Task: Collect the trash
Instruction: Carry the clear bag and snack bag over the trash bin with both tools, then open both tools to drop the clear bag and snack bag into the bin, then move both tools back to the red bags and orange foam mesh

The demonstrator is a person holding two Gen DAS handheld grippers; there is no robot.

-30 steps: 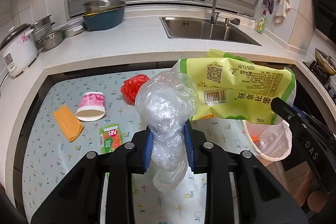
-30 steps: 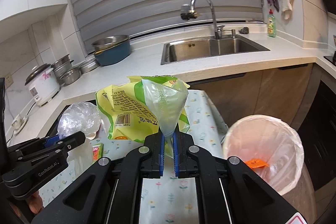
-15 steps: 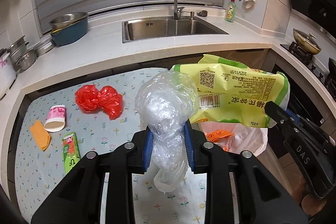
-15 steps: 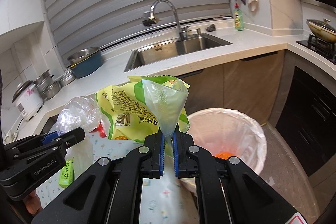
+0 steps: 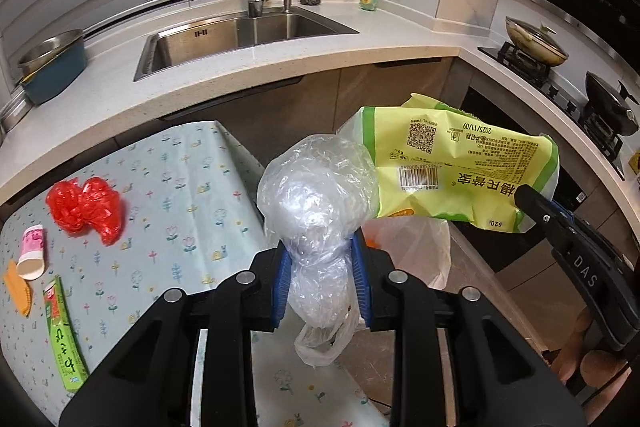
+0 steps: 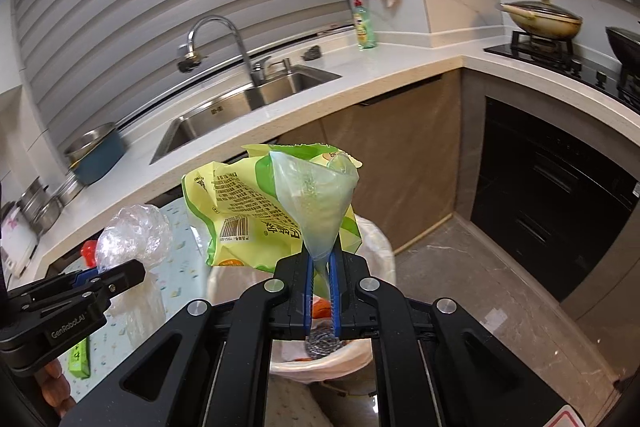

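Easing open left gripper [image 5: 322, 283] around clear plastic wad [image 5: 316, 195], right gripper [image 6: 322, 291] clamping yellow-green bag [image 6: 244, 211]

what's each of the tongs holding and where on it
Left tongs, jaws opening: crumpled clear plastic bag, around its narrow lower part. Right tongs: yellow-green snack bag, pinched by its clear corner.

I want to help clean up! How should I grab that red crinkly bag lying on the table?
Pinch the red bag at the narrow waist between its two puffy lobes, coming straight down from above. It lies flat and loose on the flowery tablecloth, so the sides give little to hold, while that middle crease looks thin enough for a tool to close on.
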